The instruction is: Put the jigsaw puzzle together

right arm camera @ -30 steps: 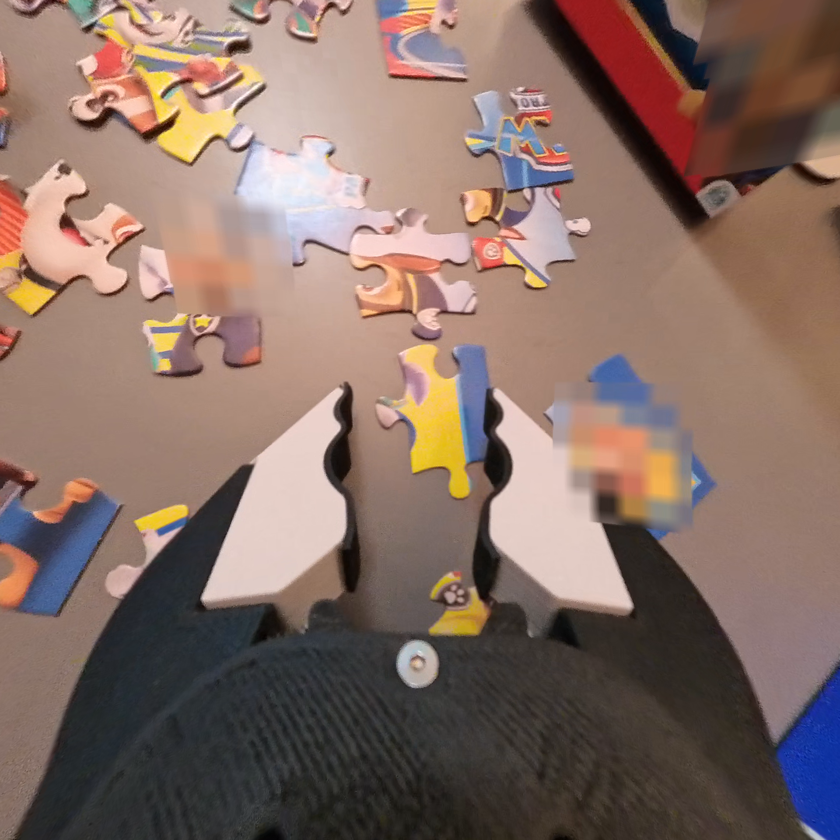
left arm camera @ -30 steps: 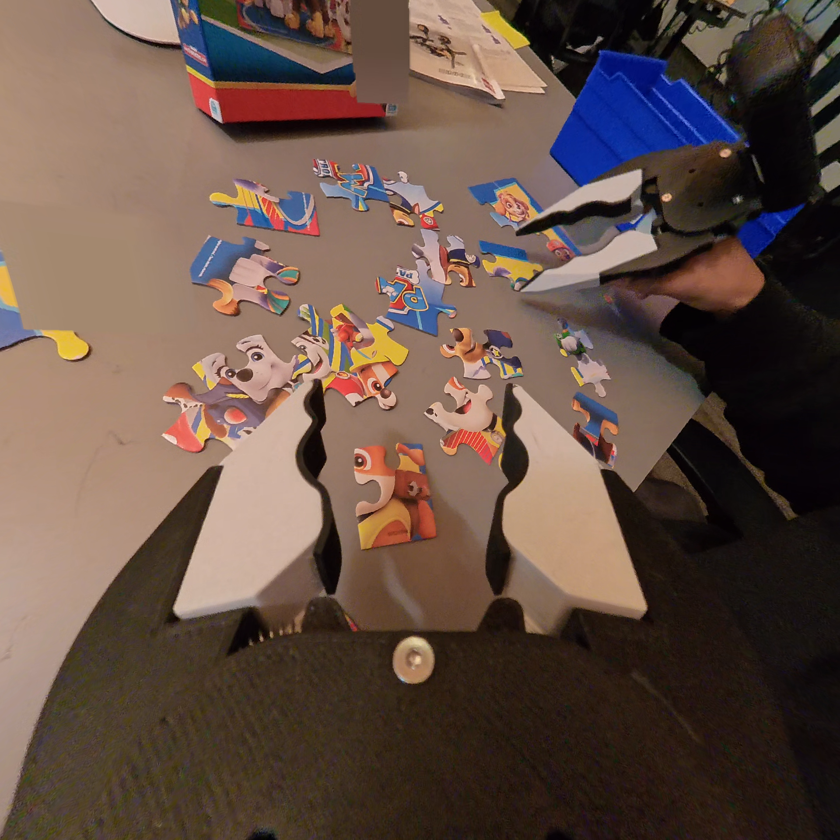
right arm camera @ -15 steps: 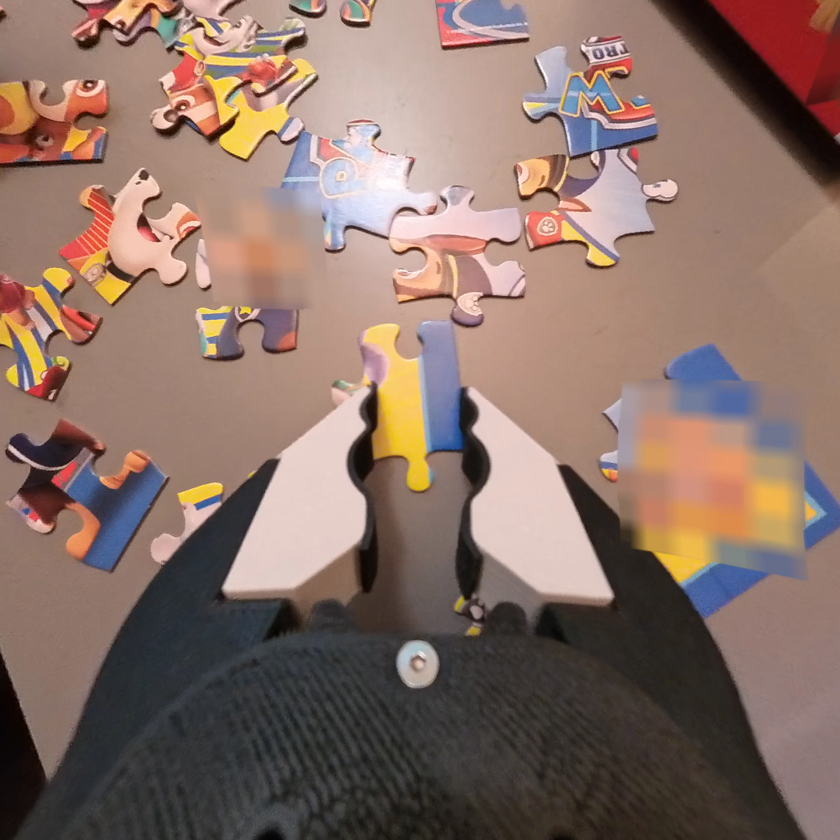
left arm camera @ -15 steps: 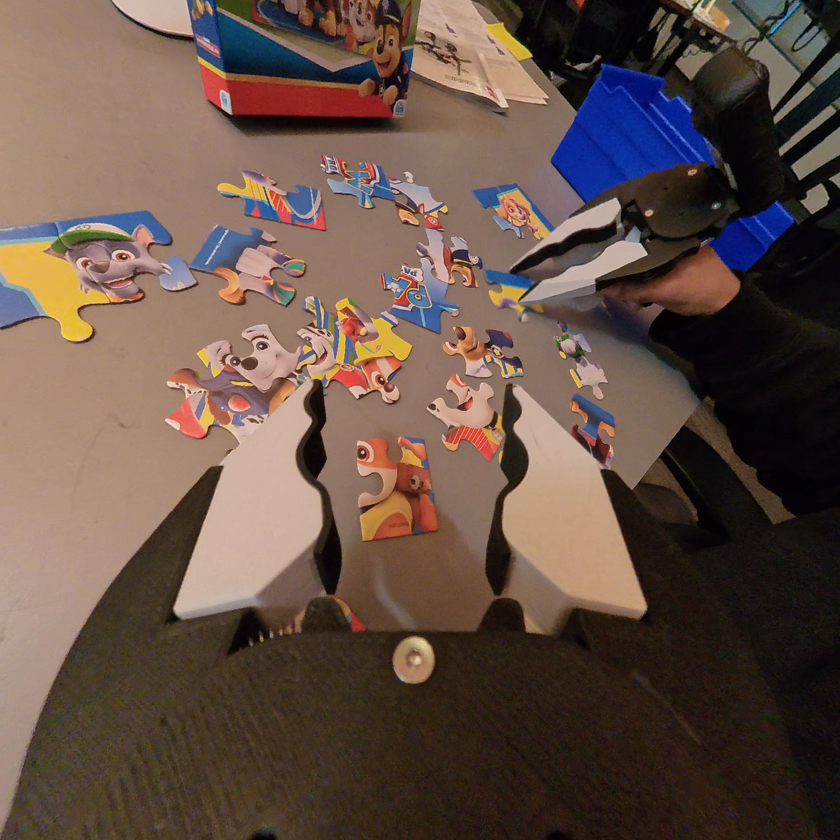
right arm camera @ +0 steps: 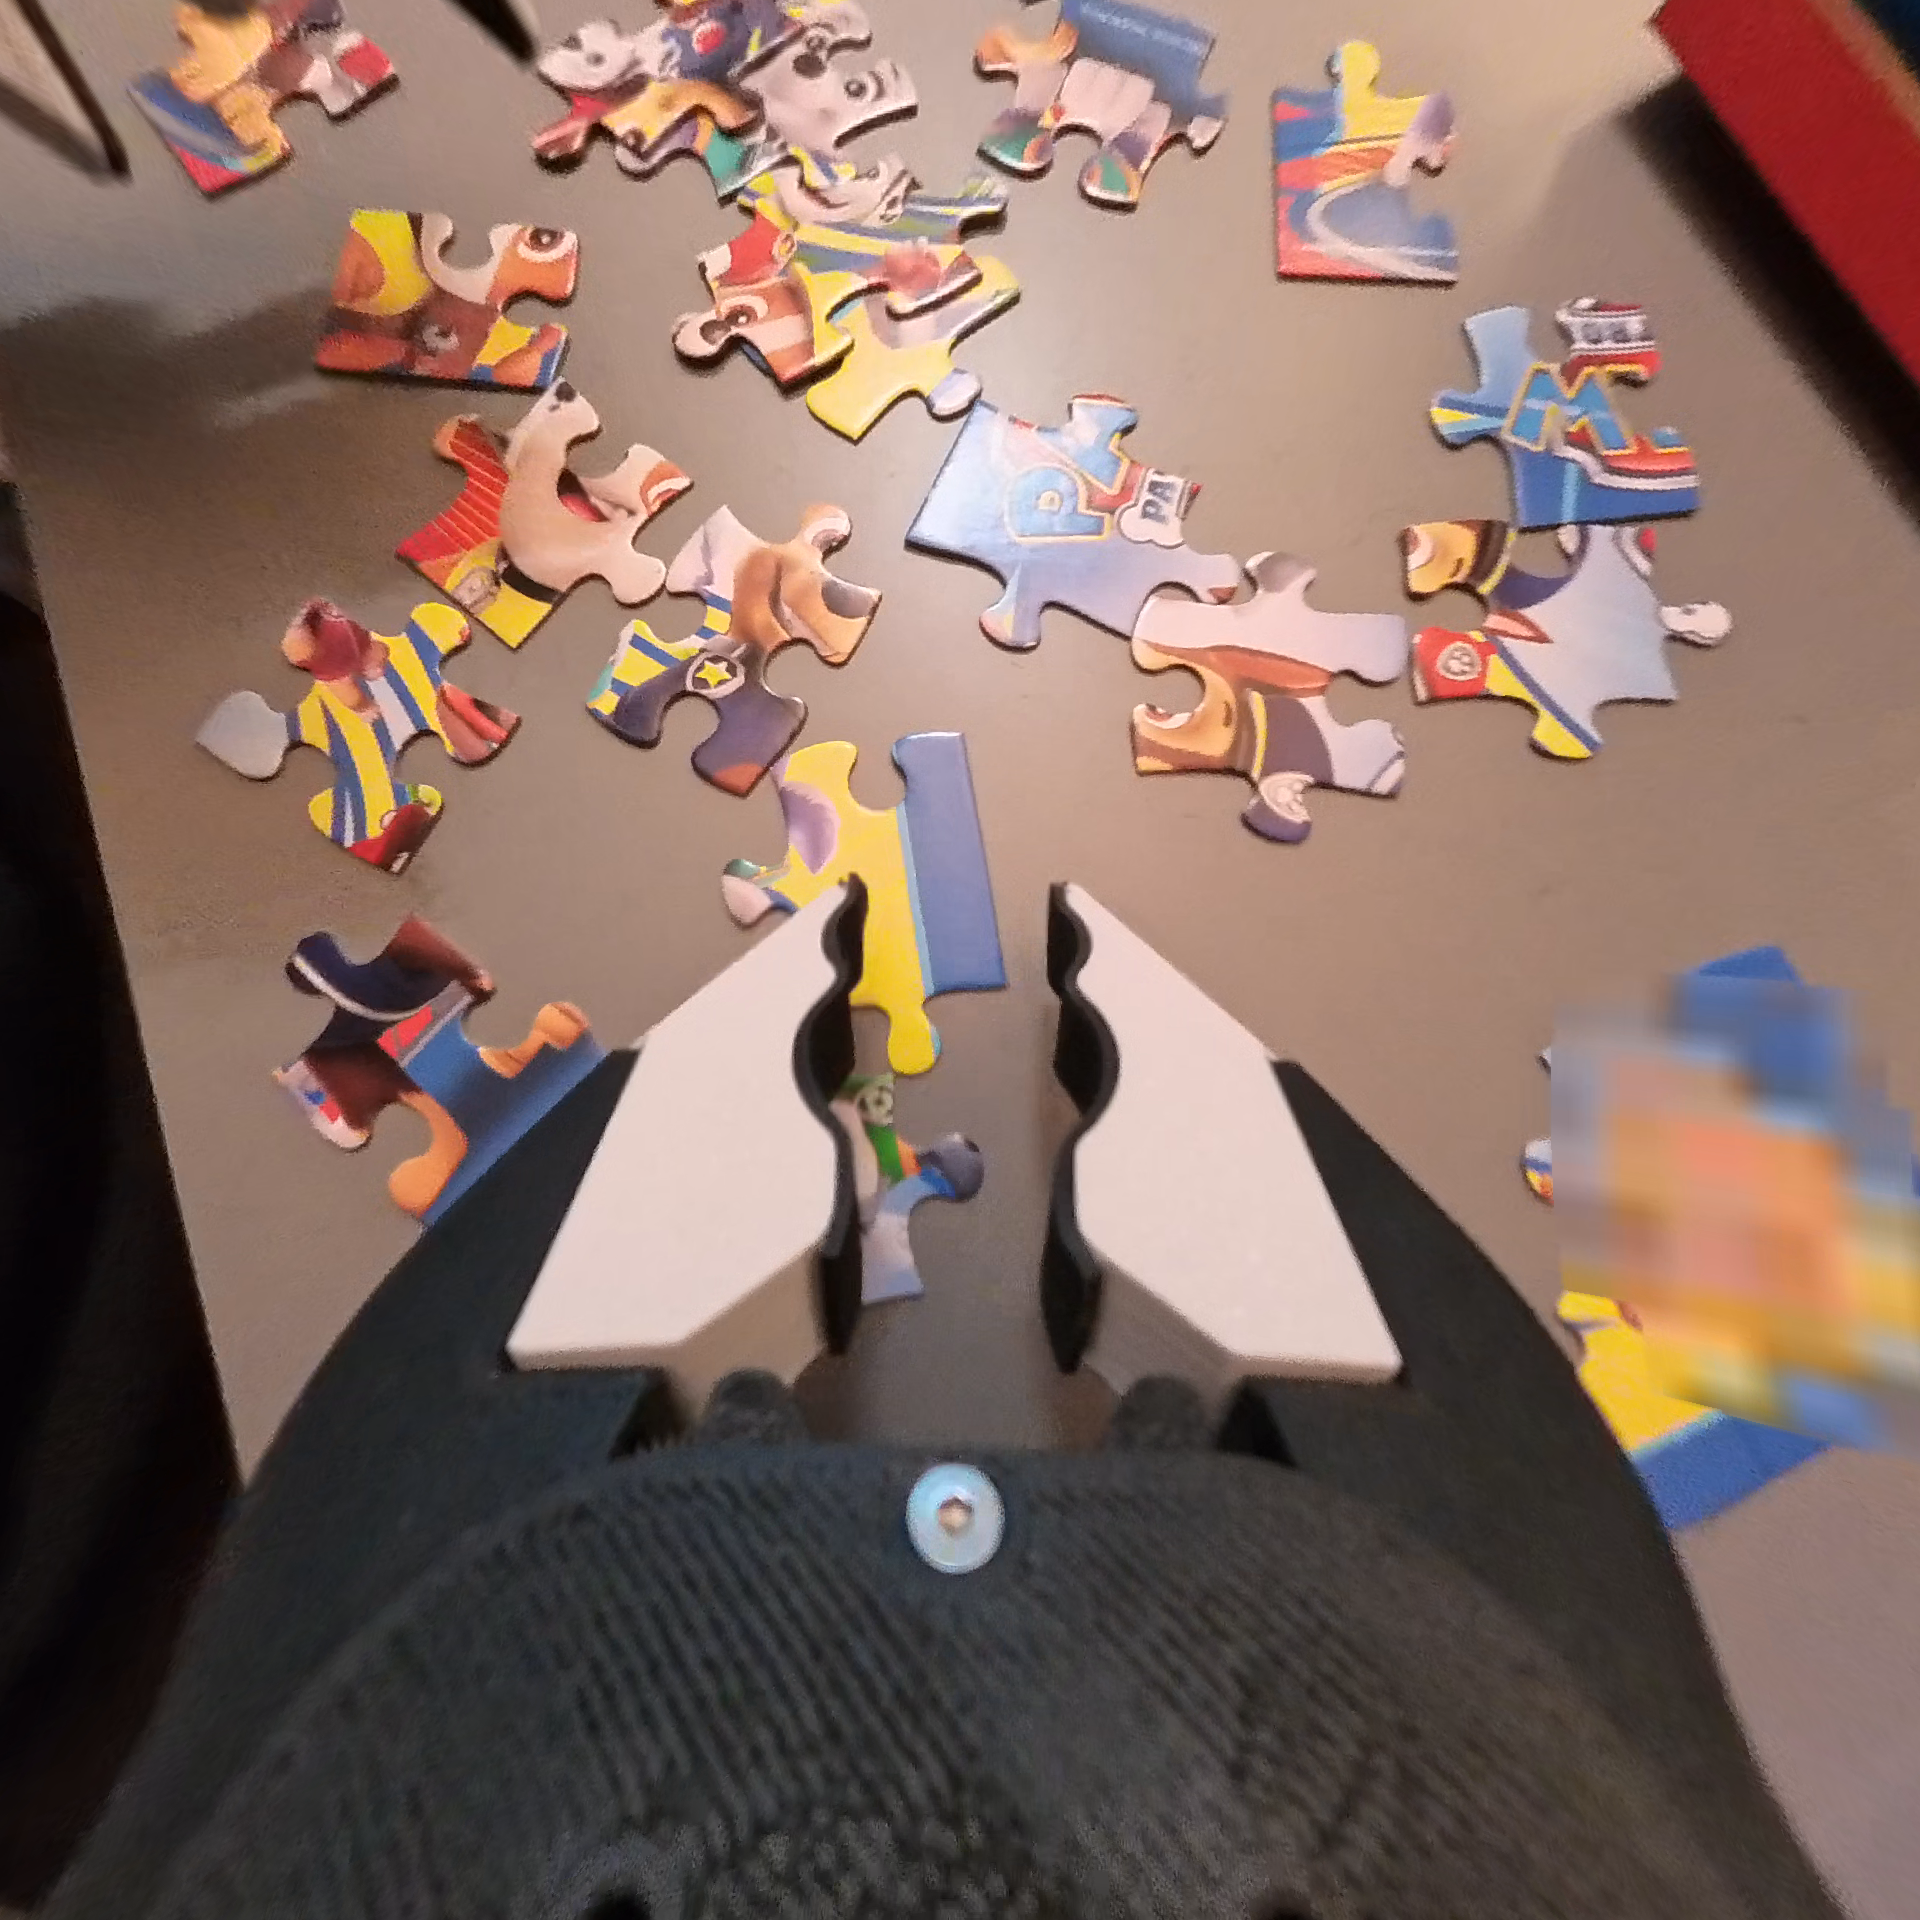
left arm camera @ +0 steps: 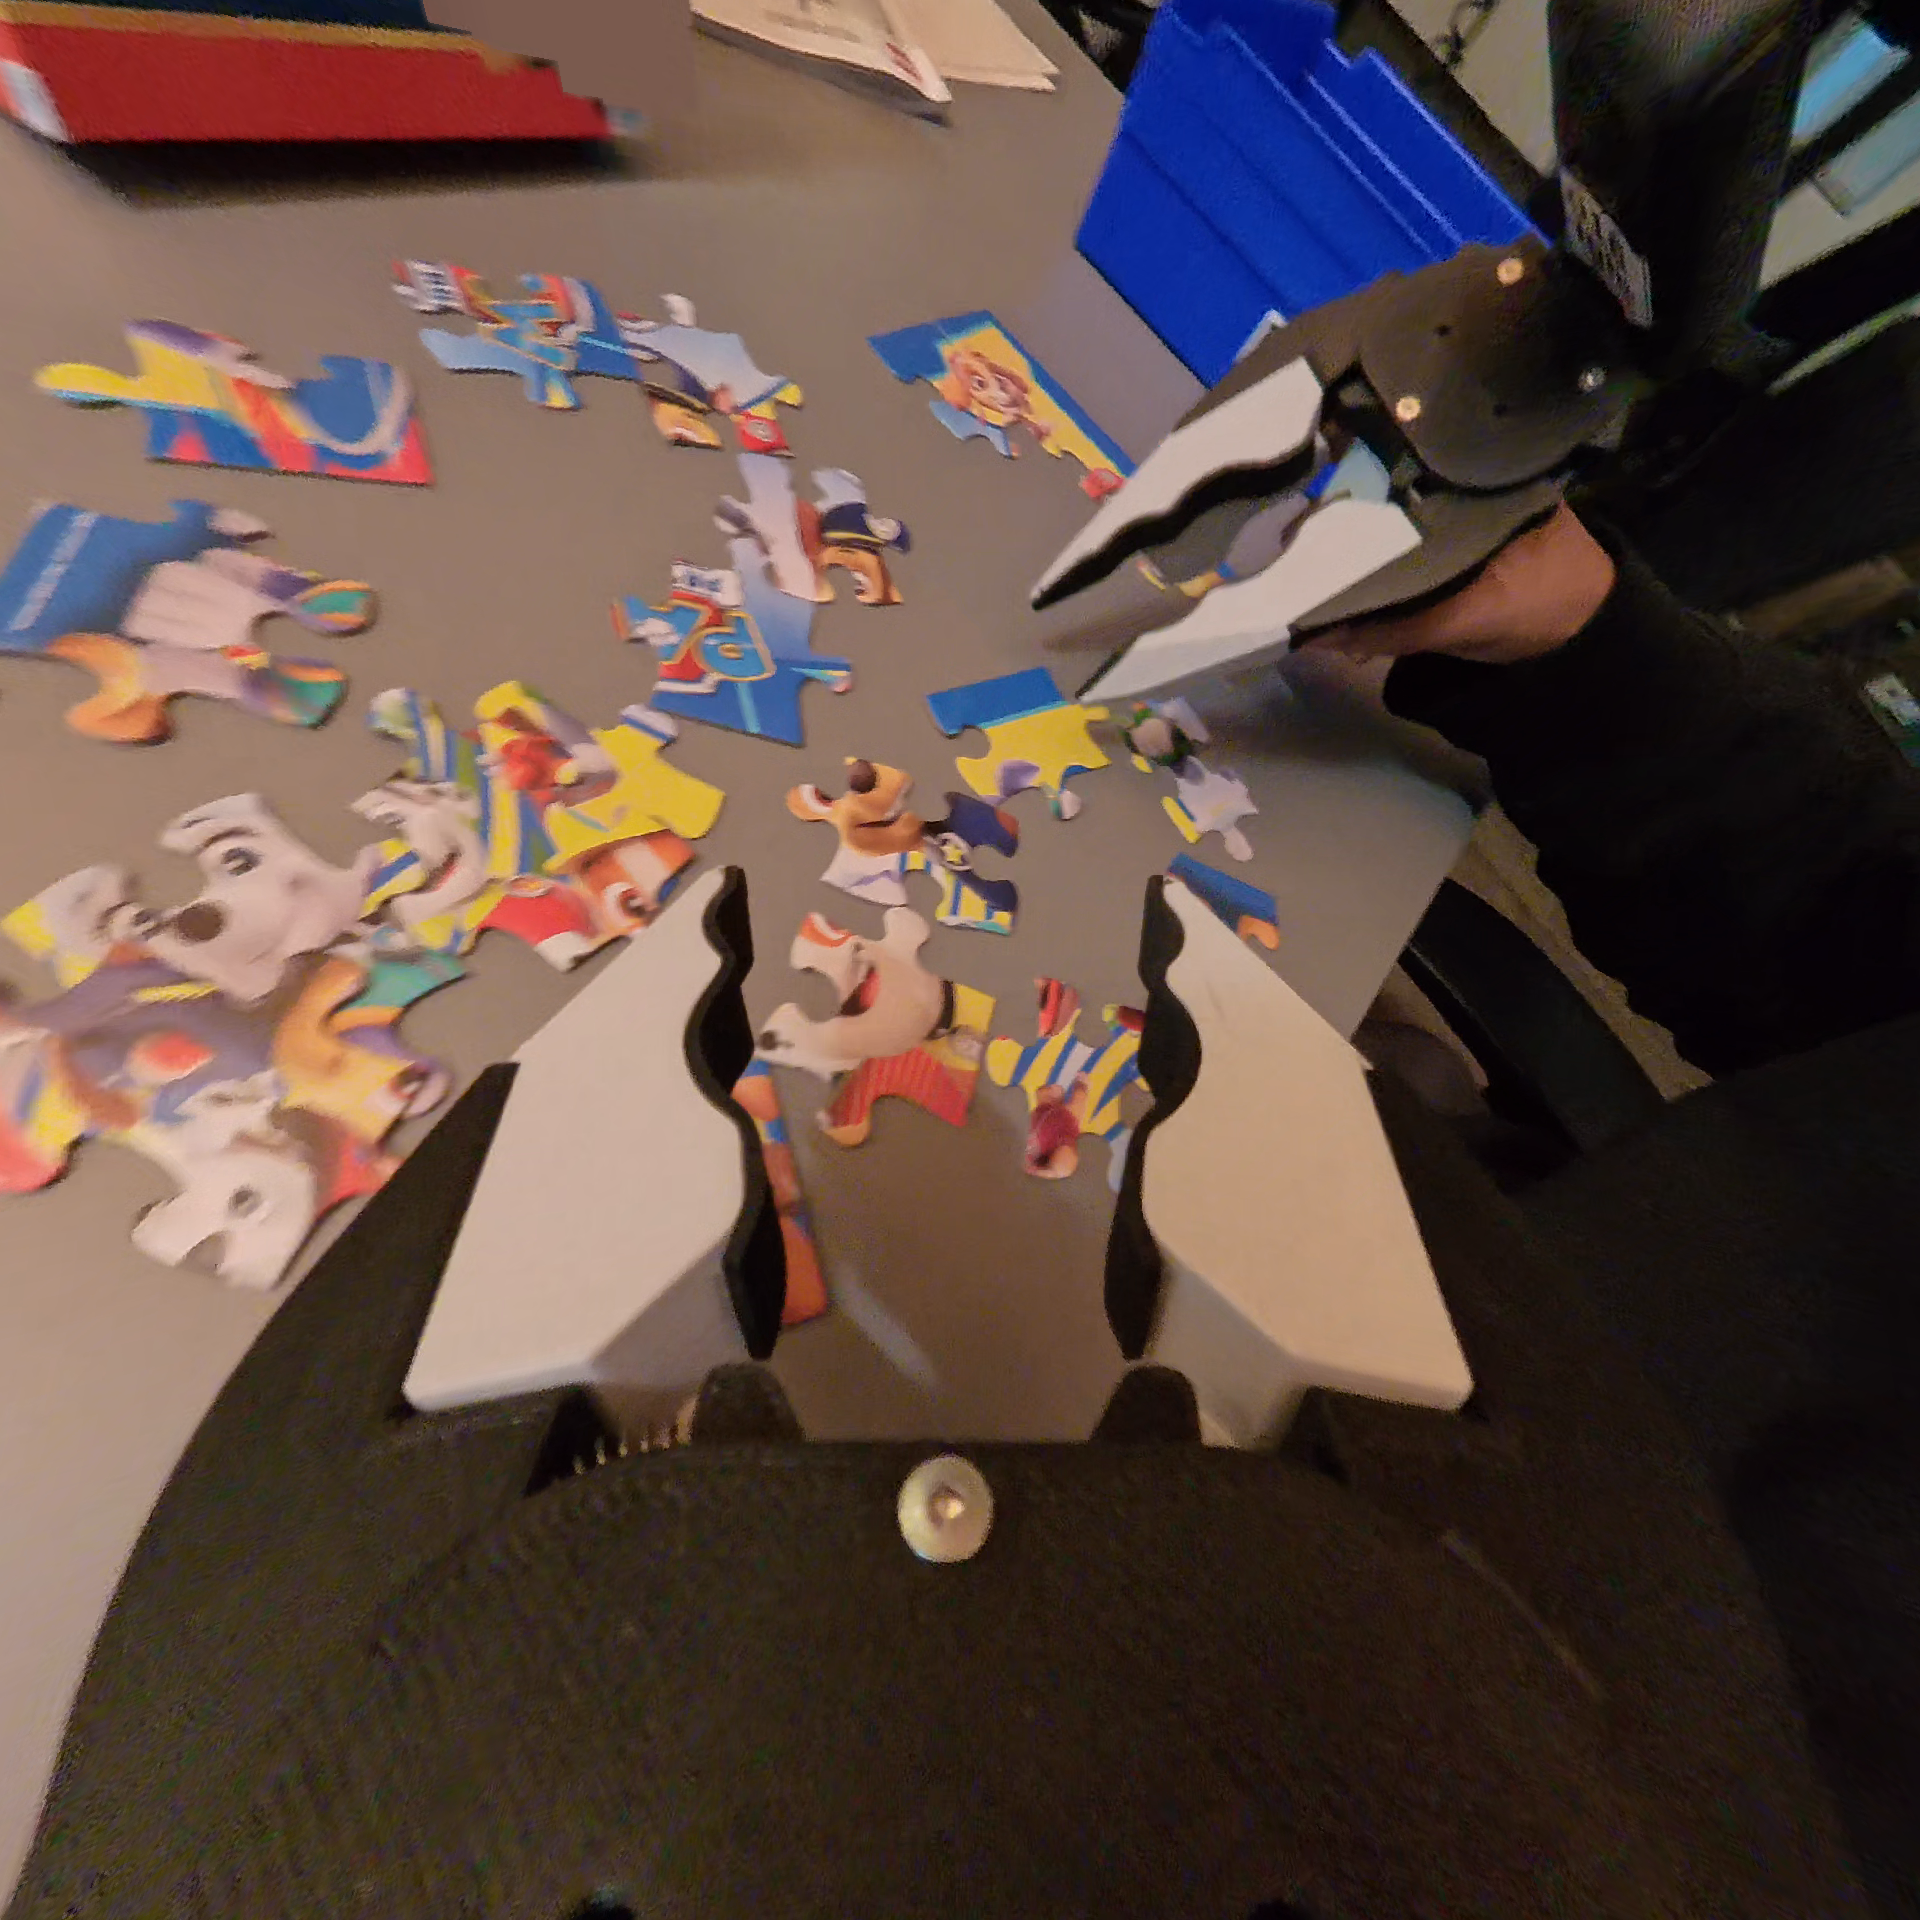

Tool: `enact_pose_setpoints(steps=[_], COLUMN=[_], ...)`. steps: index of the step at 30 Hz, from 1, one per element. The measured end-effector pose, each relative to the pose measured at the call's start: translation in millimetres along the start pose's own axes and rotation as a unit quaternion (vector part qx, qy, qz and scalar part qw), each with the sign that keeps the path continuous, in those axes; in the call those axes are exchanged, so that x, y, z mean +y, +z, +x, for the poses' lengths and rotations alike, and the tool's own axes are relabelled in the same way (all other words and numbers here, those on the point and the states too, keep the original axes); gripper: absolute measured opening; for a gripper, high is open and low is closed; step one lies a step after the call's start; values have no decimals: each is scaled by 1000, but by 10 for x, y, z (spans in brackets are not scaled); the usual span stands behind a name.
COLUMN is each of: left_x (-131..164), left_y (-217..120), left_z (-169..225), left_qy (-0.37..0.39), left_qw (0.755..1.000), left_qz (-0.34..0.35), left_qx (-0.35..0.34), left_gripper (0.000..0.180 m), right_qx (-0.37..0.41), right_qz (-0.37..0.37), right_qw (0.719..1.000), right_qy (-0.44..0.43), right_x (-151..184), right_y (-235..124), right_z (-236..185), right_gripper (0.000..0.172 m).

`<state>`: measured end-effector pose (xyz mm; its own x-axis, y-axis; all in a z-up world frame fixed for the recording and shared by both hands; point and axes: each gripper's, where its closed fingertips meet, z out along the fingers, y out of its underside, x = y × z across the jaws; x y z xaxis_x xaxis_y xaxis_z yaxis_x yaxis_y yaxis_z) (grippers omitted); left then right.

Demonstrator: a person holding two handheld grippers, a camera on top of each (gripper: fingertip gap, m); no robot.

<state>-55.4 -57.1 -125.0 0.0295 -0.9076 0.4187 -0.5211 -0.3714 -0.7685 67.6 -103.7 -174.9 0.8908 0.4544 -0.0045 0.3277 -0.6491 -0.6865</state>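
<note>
Many colourful jigsaw pieces lie scattered on a grey table (left arm camera: 935, 239). My left gripper (left arm camera: 940, 894) is open wide and low over a white-dog piece with red stripes (left arm camera: 883, 1018), not touching it. An orange pup piece (left arm camera: 779, 1195) lies partly under its left finger. My right gripper (right arm camera: 956, 894) is part open and holds nothing. A yellow-and-blue piece (right arm camera: 904, 862) lies flat on the table below it, clear of the right pad. In the left wrist view the right gripper (left arm camera: 1070, 644) hovers above that piece (left arm camera: 1029, 727).
A red puzzle box (left arm camera: 260, 94) and papers (left arm camera: 883, 42) are at the table's far side, a blue bin (left arm camera: 1247, 187) beyond its right edge. A small green piece (right arm camera: 883, 1132) lies under my right gripper. A hand (left arm camera: 1455, 592) holds the right gripper near the table edge. My right fingertips sit around 15 cm from my left ones.
My right jaws narrowed around the yellow-and-blue piece, then the gripper rose and the piece stayed on the table, out of the grasp. My left gripper moved forward from the orange pup piece to the white-dog piece.
</note>
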Motion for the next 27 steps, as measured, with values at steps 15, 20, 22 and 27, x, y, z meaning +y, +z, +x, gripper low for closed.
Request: enact_pose_setpoints(steps=[15, 20, 22, 27], left_x=[68, 171, 211, 263], left_y=[1230, 1270, 1282, 1291], left_z=[210, 197, 187, 188], left_qy=[291, 371, 372, 365], left_qw=[932, 890, 886, 887], left_qz=[-204, -245, -258, -266], left_qx=[77, 97, 99, 101], left_gripper=[73, 74, 74, 74], right_qx=[11, 16, 9, 3], right_qz=[-2, -4, -6, -7], right_qw=[999, 1000, 1000, 1000], right_qy=[32, 25, 20, 14], right_x=[322, 306, 296, 272], right_y=[-40, -18, -6, 19], right_z=[-105, -59, -71, -84], right_gripper=[33, 21, 15, 7])
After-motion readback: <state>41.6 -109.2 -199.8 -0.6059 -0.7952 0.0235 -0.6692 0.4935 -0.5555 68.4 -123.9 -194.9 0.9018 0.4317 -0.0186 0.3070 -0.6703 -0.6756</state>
